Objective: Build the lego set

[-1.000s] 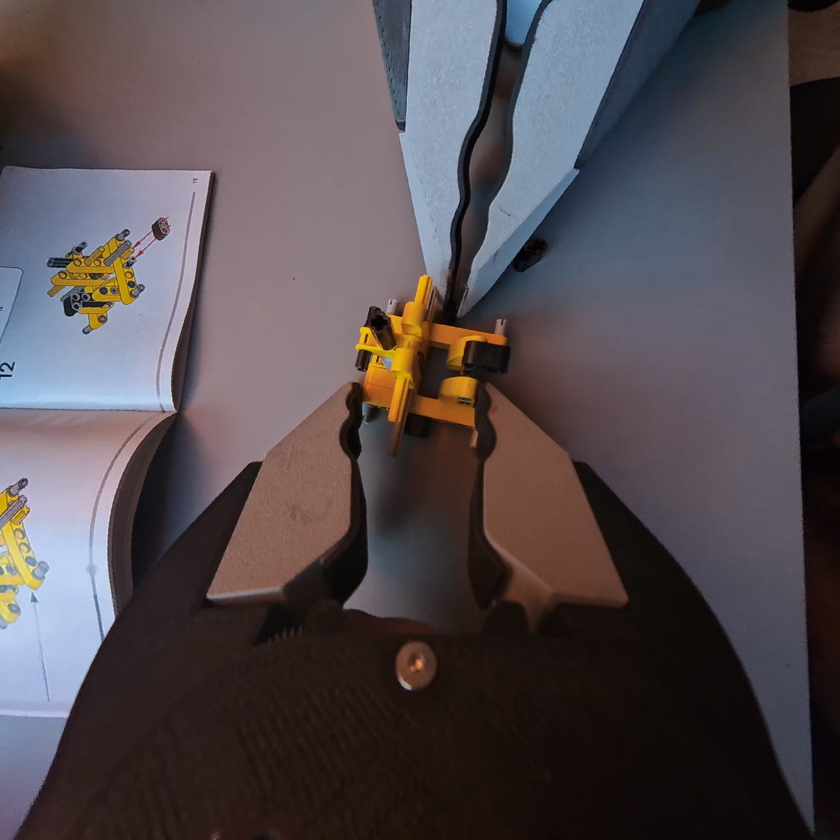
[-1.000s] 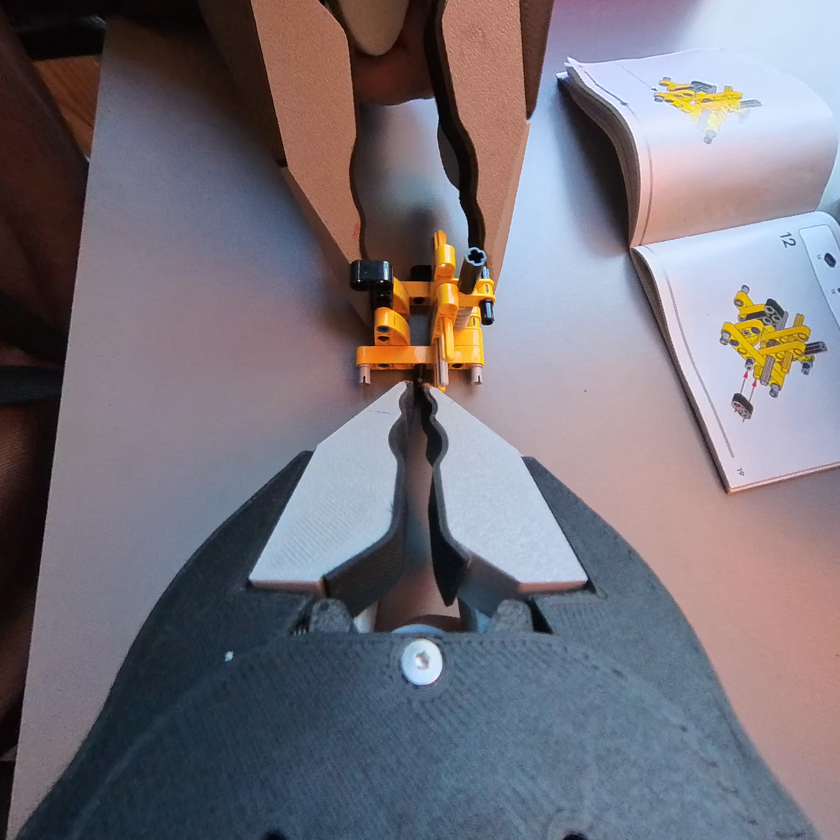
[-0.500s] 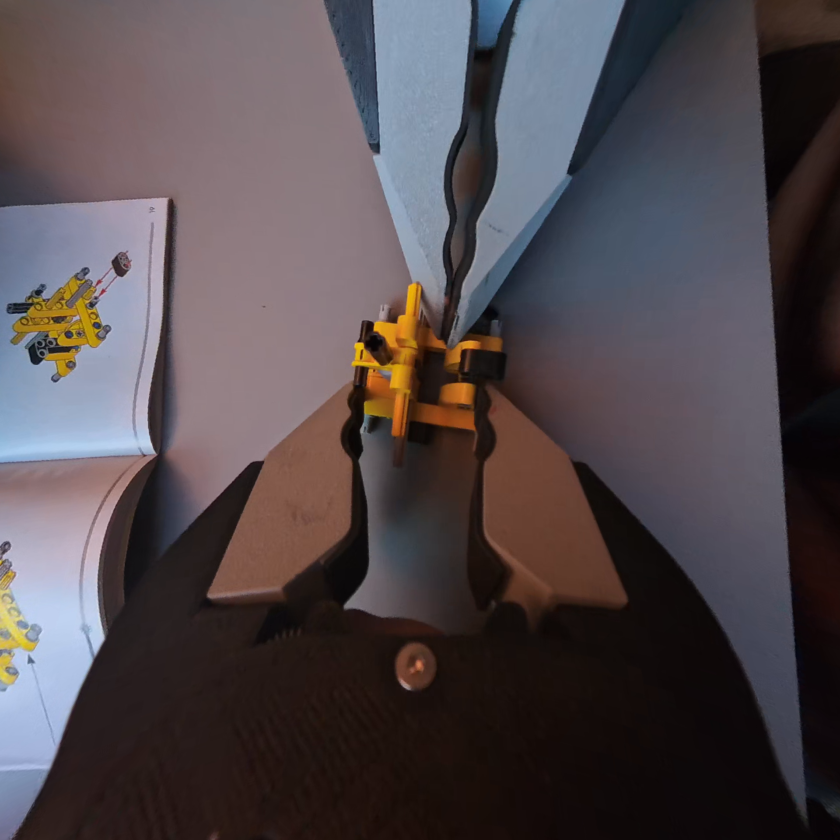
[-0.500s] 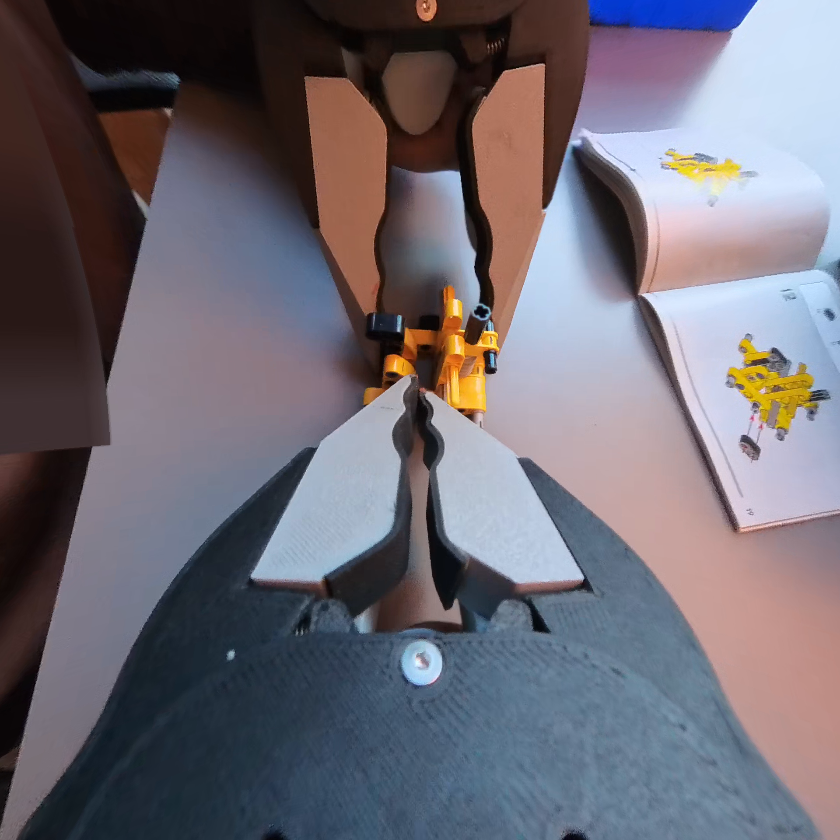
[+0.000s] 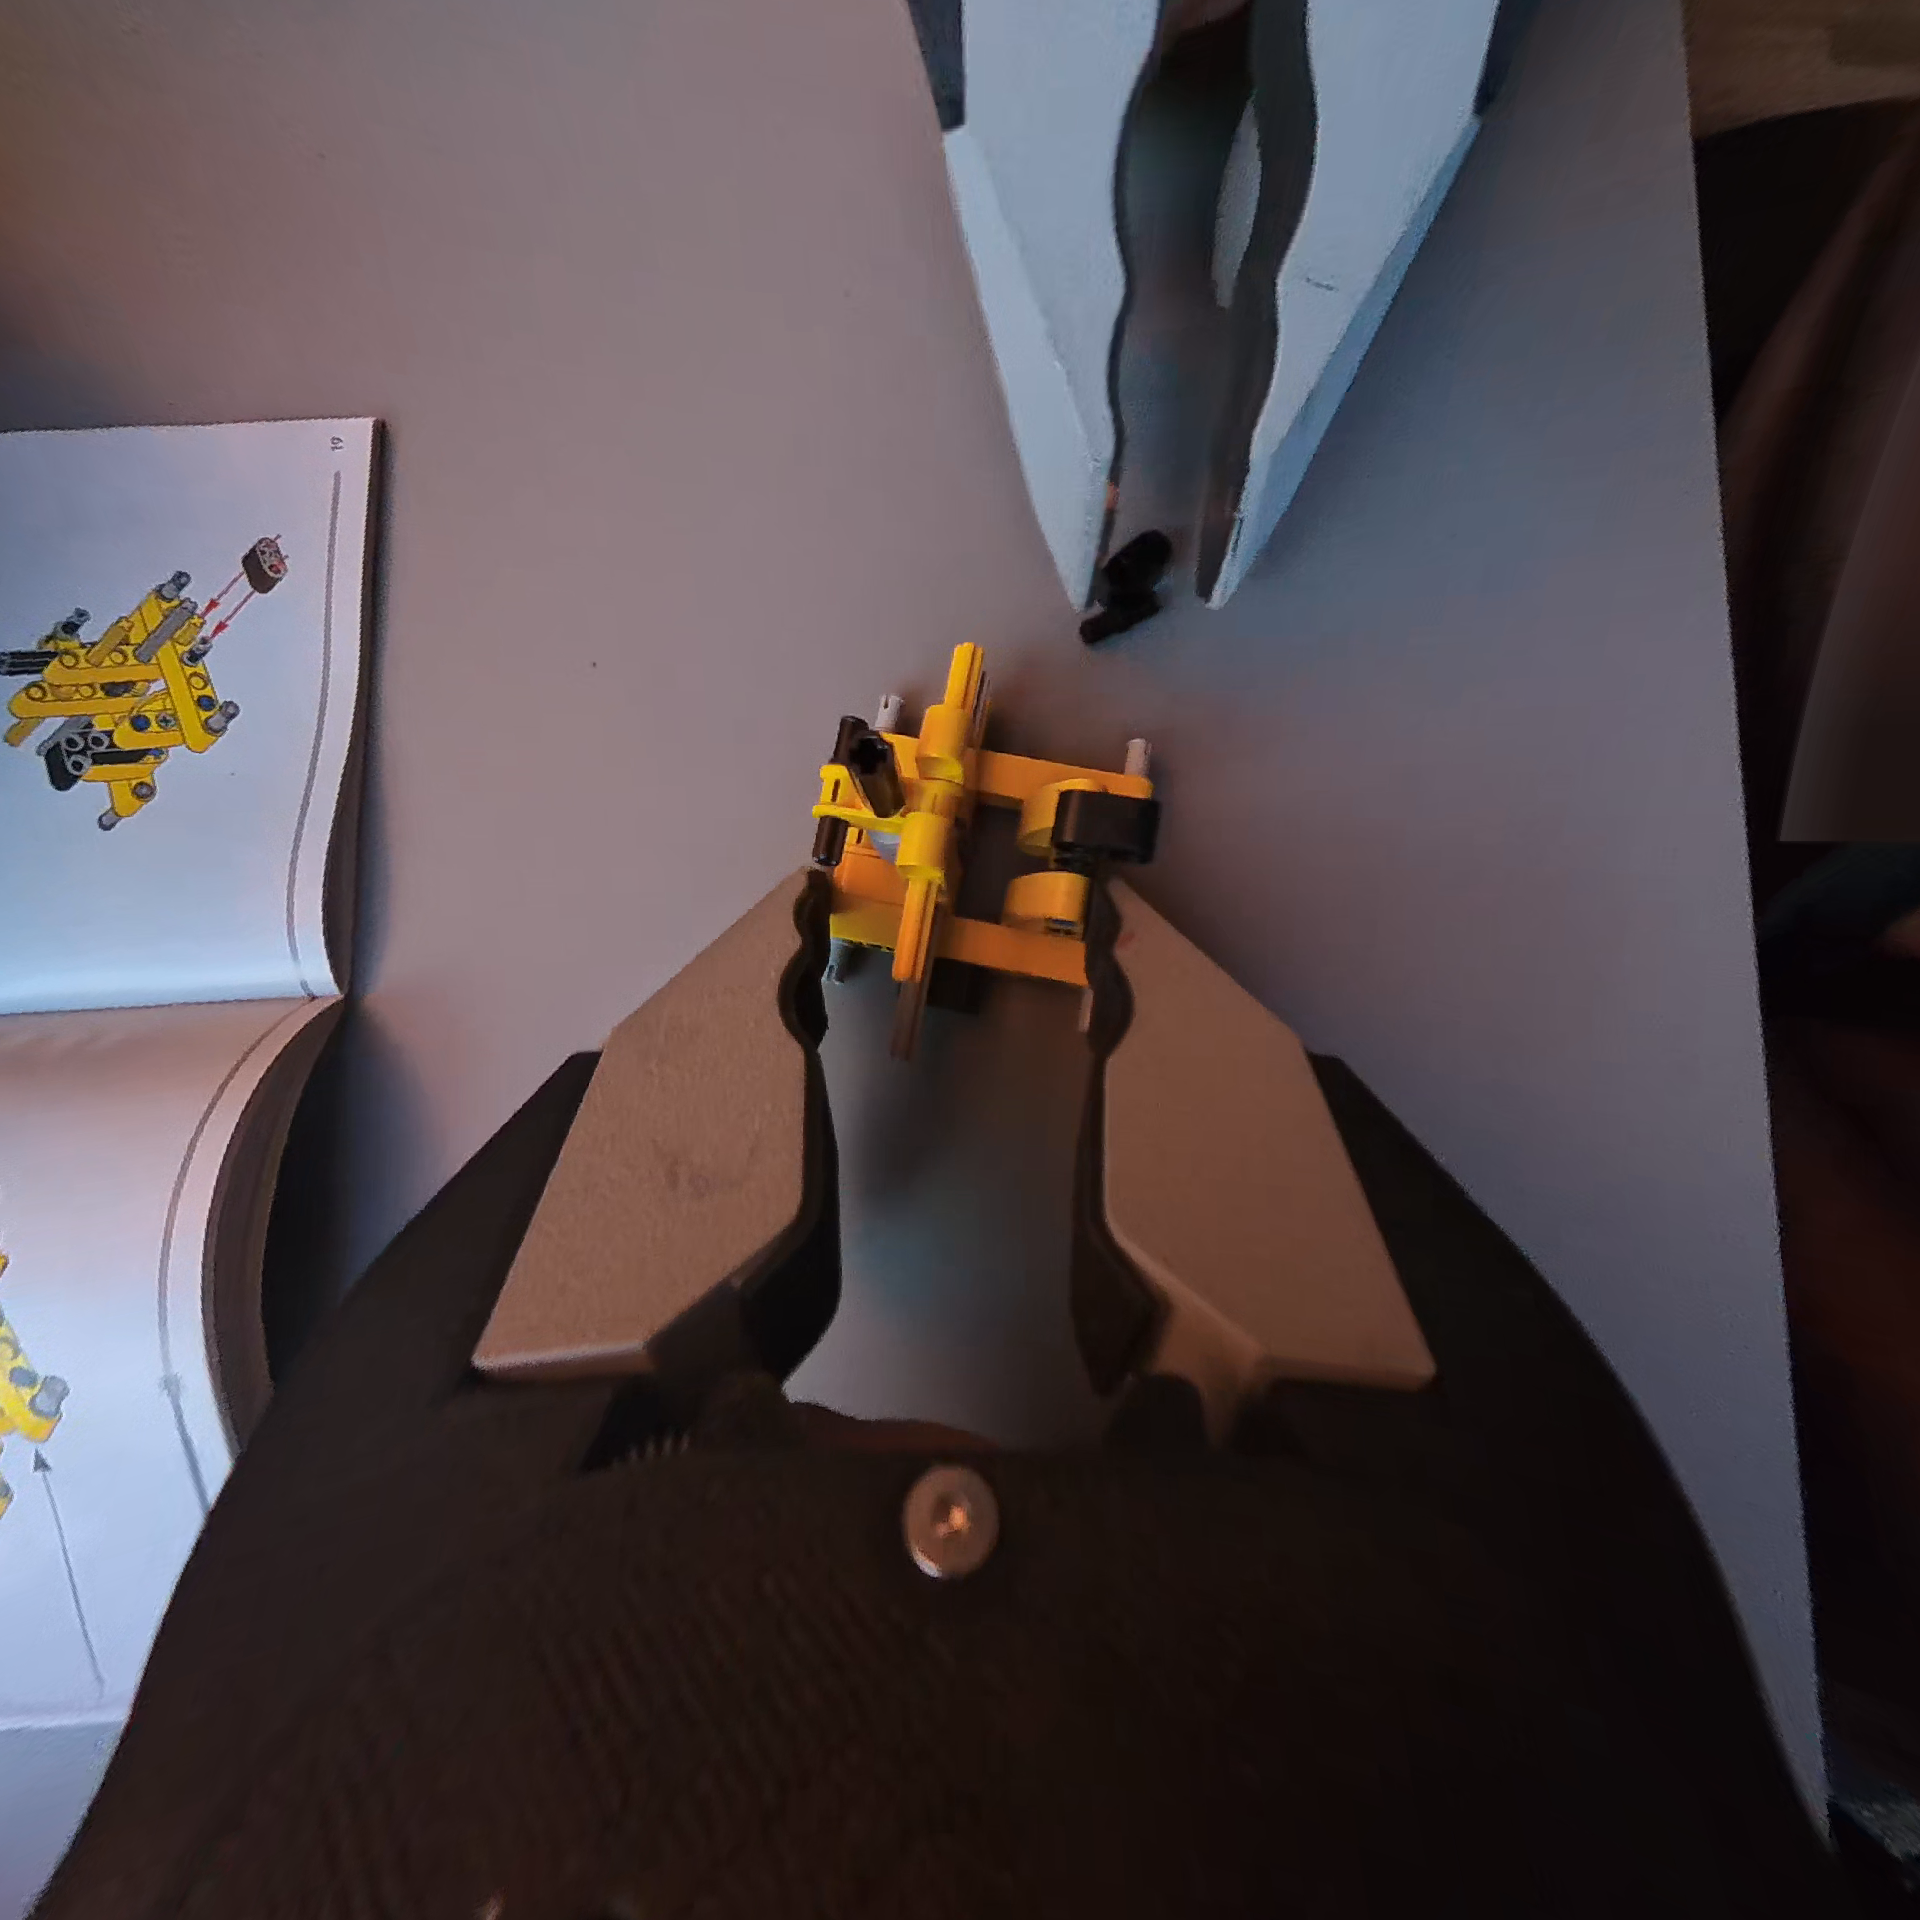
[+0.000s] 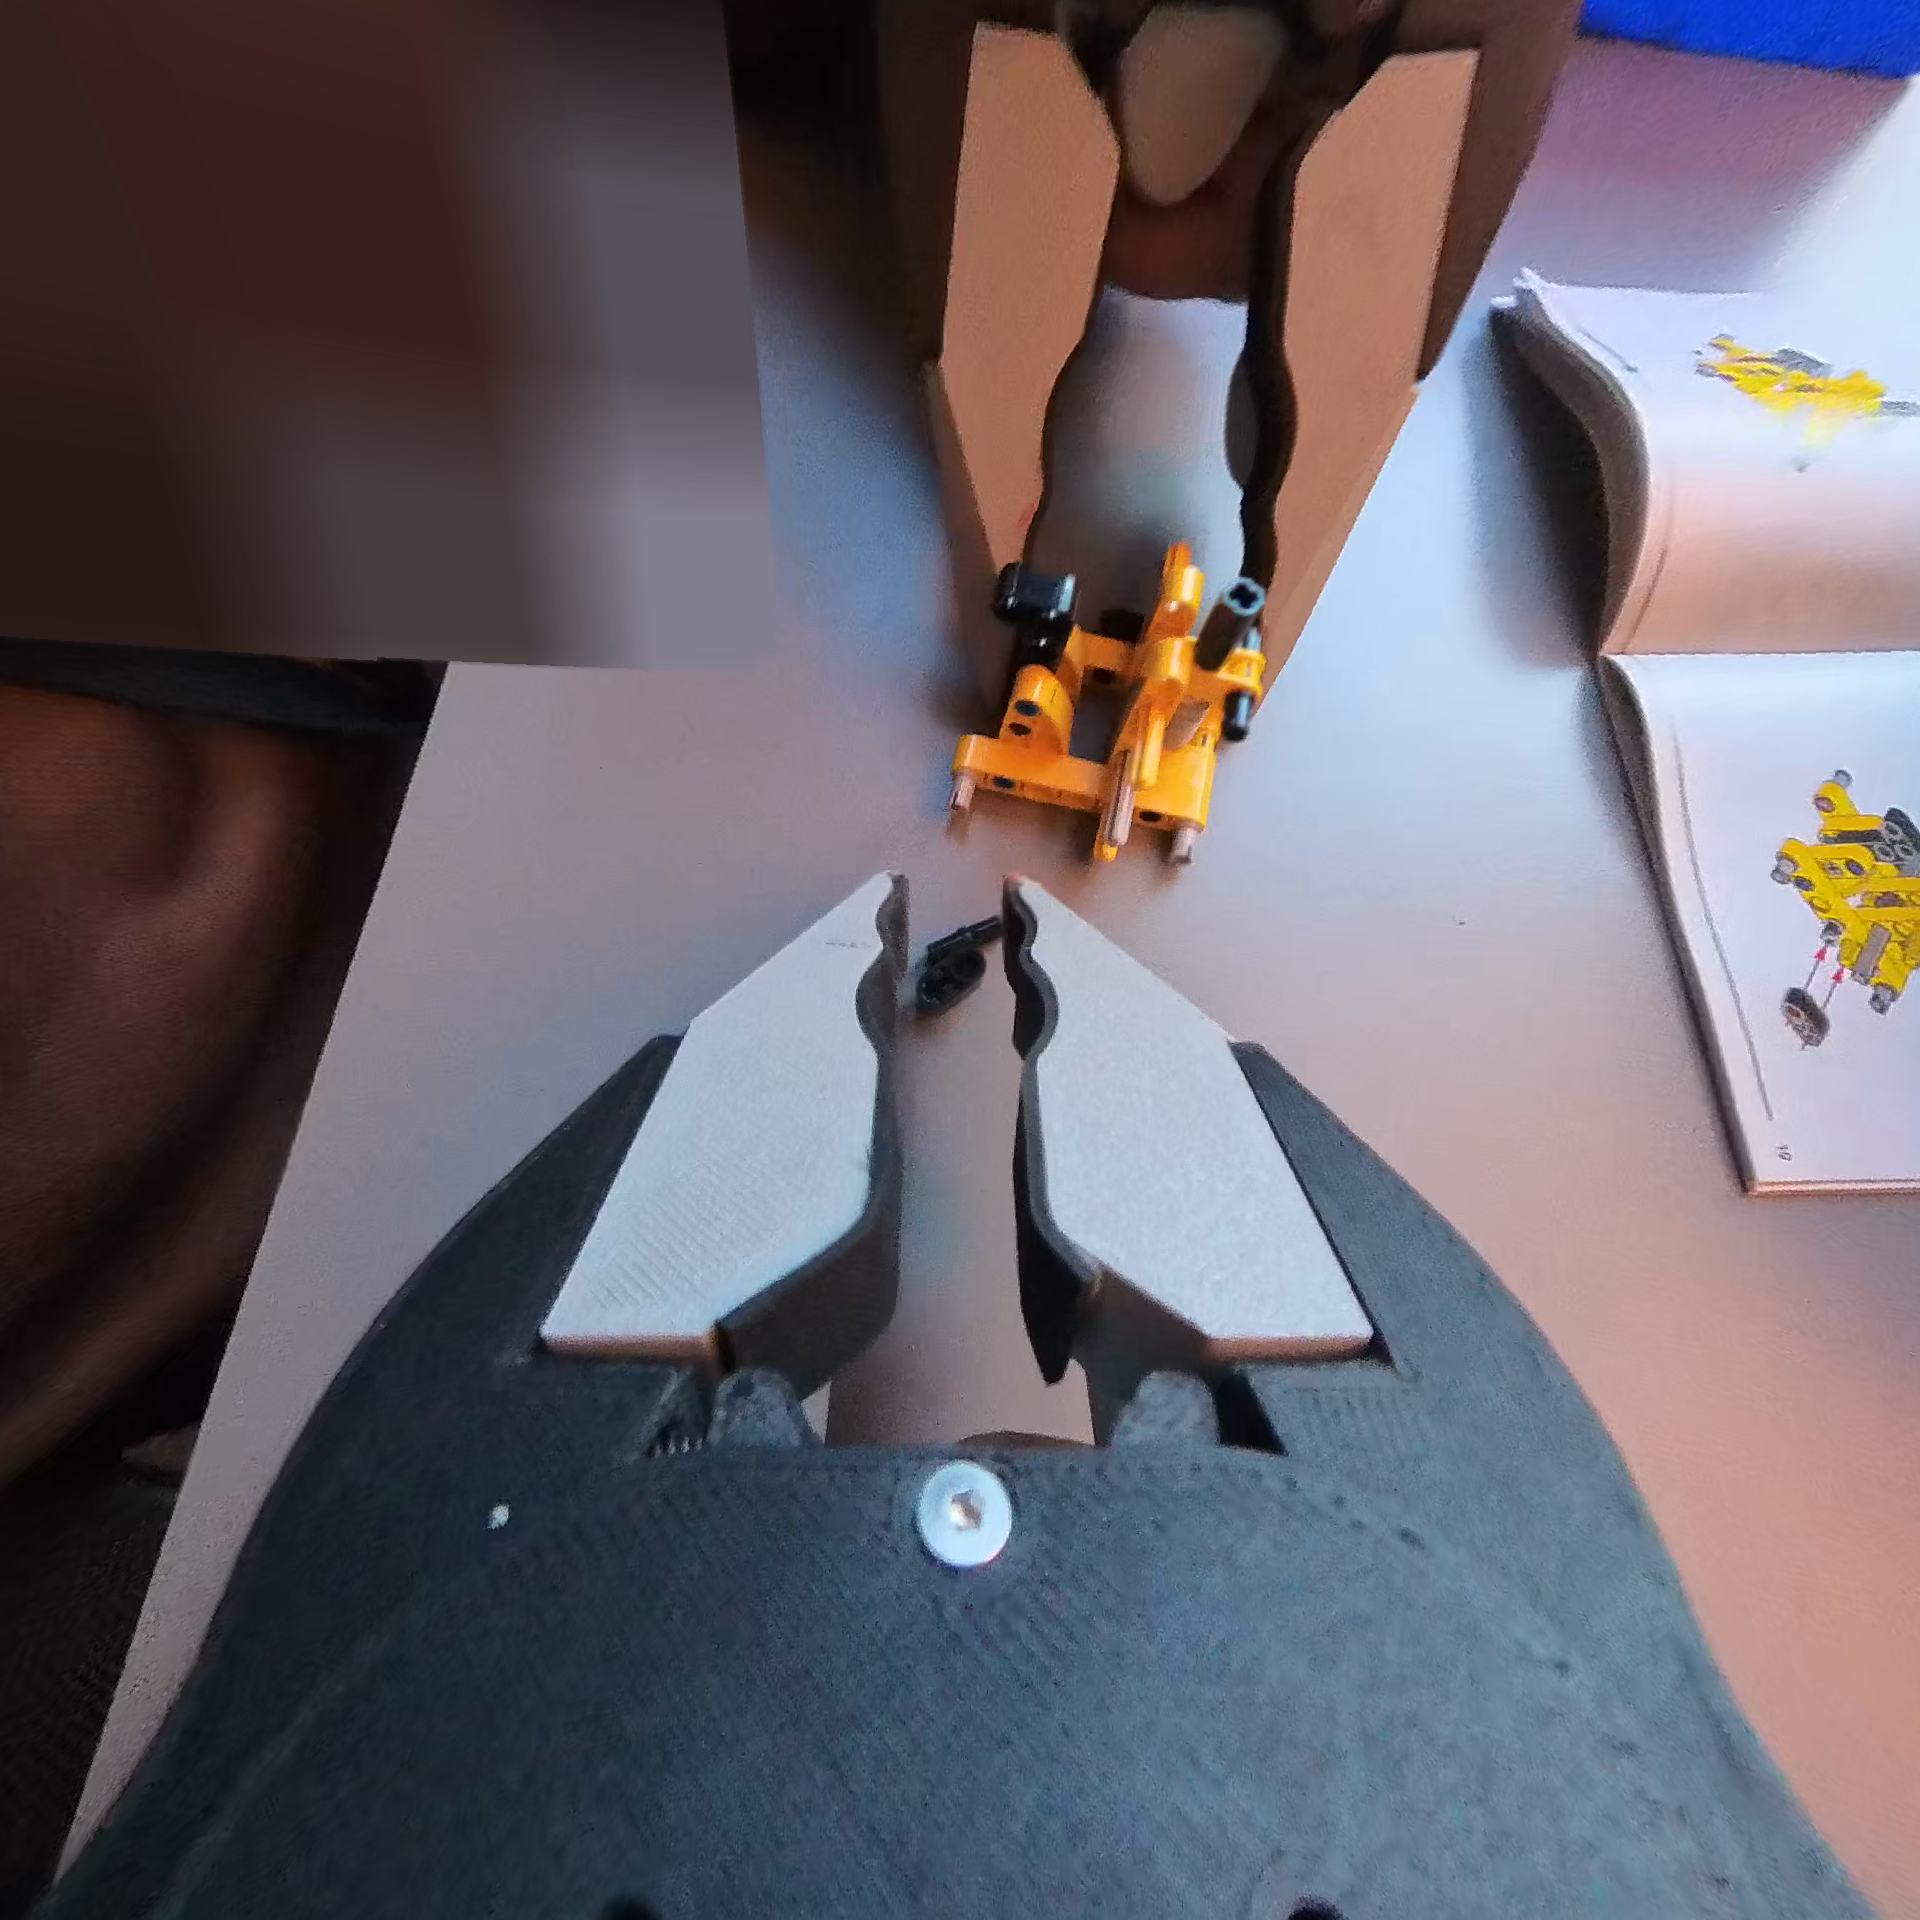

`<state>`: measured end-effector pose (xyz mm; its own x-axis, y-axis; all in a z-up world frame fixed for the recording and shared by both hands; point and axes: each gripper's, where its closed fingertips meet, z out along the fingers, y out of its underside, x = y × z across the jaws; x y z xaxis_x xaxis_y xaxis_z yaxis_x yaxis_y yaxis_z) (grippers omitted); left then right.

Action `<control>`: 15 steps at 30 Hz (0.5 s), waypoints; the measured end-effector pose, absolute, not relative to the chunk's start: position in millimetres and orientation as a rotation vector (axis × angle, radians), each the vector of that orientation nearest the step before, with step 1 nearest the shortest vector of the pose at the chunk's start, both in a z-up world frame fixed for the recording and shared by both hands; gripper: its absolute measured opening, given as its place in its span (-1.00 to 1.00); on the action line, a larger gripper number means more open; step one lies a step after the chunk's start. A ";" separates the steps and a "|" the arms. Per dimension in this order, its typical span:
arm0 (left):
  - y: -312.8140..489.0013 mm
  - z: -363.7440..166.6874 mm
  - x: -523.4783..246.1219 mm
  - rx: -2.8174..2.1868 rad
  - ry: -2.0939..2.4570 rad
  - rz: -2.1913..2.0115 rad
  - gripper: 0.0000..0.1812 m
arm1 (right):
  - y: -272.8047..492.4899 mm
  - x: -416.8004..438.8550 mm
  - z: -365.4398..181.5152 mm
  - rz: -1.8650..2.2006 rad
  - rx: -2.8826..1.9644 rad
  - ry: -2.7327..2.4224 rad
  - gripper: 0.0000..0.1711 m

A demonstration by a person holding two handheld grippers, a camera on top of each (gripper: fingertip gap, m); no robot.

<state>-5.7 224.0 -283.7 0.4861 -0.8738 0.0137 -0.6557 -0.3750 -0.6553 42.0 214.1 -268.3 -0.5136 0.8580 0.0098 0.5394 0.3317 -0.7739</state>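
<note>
A yellow lego assembly (image 5: 961,831) with black connectors lies on the grey table (image 5: 623,312). My left gripper (image 5: 954,914) is shut on its near end, one finger on each side. My right gripper (image 6: 953,899) is open a little way from the assembly (image 6: 1112,717). A small black lego piece (image 6: 951,961) lies on the table between its fingertips, apparently touching neither. In the left wrist view the right gripper (image 5: 1153,587) shows at the top with the black piece (image 5: 1127,587) at its tips. In the right wrist view the left gripper (image 6: 1132,644) shows beyond the assembly.
An open instruction booklet (image 5: 177,727) lies left of the assembly; it is on the right in the right wrist view (image 6: 1787,914). The table edge (image 5: 1756,935) runs close along the right gripper's side. A blue object (image 6: 1745,31) sits at the far corner. One gripper's finger ends stand about 6 centimetres off the other's.
My right gripper was shut with its tips at the assembly. It has pulled back and opened around the loose black piece. The left gripper still holds the assembly.
</note>
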 end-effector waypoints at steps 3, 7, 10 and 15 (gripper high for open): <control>221.8 -283.5 -10.2 -2.157 1.240 -0.484 -0.48 | 215.9 43.0 -272.4 0.941 -1.214 -2.203 -0.85; 220.9 -283.5 -11.1 -2.161 1.226 -0.474 -0.48 | 224.0 47.1 -277.9 0.851 -1.224 -2.223 -0.85; 220.2 -283.4 -11.4 -2.156 1.216 -0.477 -0.48 | 226.2 50.9 -279.3 0.849 -1.235 -2.232 -0.89; 218.6 -283.3 -12.4 -2.157 1.213 -0.473 -0.48 | 245.1 55.2 -280.7 0.814 -1.299 -2.177 -0.90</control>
